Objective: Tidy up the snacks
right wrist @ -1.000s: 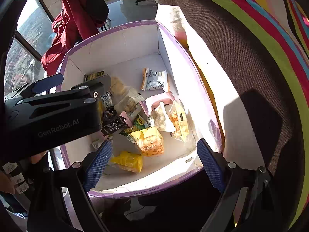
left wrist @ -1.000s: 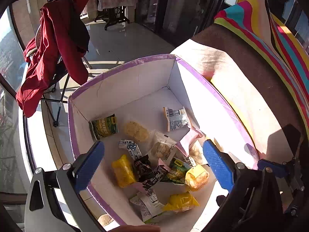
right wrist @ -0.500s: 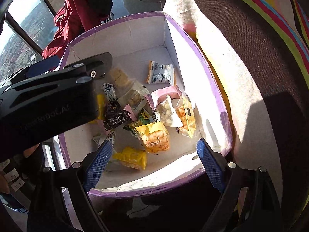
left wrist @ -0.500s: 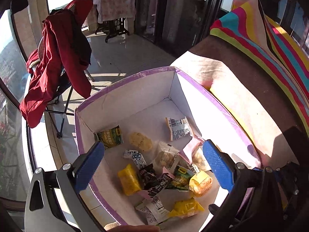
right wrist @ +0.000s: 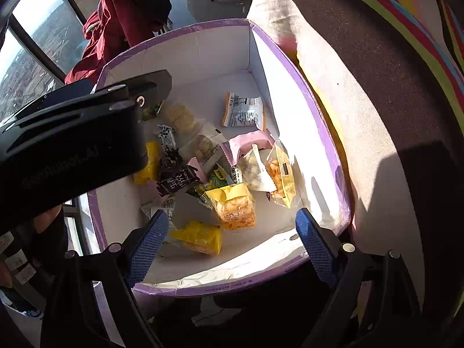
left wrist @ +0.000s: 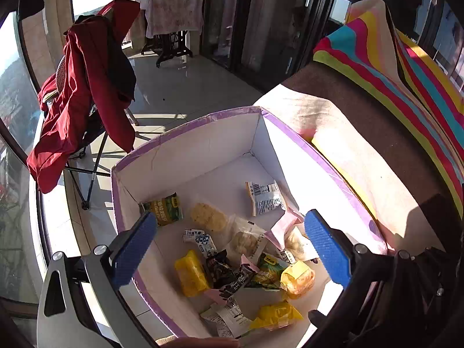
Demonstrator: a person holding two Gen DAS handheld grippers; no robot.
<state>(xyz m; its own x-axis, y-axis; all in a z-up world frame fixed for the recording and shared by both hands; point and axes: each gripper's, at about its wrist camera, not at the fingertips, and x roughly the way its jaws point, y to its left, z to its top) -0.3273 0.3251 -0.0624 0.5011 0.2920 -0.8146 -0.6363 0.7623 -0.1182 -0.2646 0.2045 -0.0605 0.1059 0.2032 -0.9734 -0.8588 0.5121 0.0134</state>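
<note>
Bare white floor at twelve o'clock inside purple-rimmed box [right wrist: 307, 92]; snack packets [right wrist: 235, 208] heaped centrally. Left gripper [left wrist: 232, 246], right gripper [right wrist: 232, 243]: wide apart, empty.

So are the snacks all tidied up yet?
Many snack packets already lie in the white box, like the yellow packet and the white one. Nothing is in hand: the left tongs and right tongs hang open and empty. They still lie jumbled, unsorted.

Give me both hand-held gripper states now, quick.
Left hand-held gripper: open, holding nothing, above the snack box.
Right hand-held gripper: open, holding nothing, above the same box.
</note>
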